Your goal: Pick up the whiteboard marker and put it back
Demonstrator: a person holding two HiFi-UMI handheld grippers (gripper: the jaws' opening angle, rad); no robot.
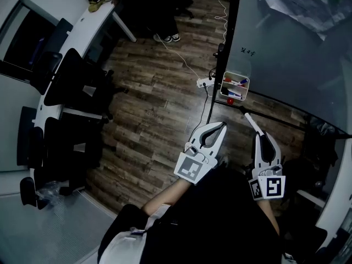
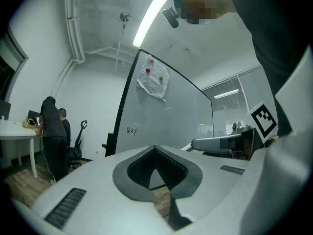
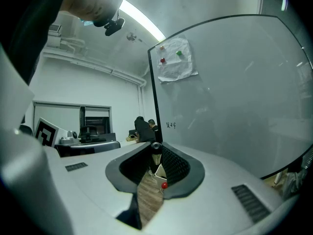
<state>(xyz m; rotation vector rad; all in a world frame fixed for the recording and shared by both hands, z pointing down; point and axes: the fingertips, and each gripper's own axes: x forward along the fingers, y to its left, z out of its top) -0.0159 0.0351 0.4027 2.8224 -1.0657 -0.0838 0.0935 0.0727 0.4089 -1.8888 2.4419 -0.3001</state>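
Note:
A white whiteboard marker (image 1: pixel 249 120) with a dark cap sticks forward out of my right gripper (image 1: pixel 257 137), whose jaws are shut on it. In the right gripper view the marker (image 3: pixel 156 147) appears end-on at the tips of that gripper (image 3: pixel 156 153). It points toward a small white tray (image 1: pixel 236 86) on the whiteboard's (image 1: pixel 286 48) lower edge, which holds other markers and a red piece. Through the jaws' hollow that tray (image 3: pixel 159 172) shows a short way ahead. To its left, my left gripper (image 1: pixel 221 125) is level with its tips together (image 2: pixel 155 148) and nothing between them.
A power strip (image 1: pixel 204 82) and its cable lie on the wooden floor by the board's black frame. Black office chairs (image 1: pixel 71 81) and a white desk (image 1: pixel 93 15) stand at the left, with people (image 2: pixel 51 131) at the far desk. A paper sheet (image 1: pixel 297 1) hangs on the board.

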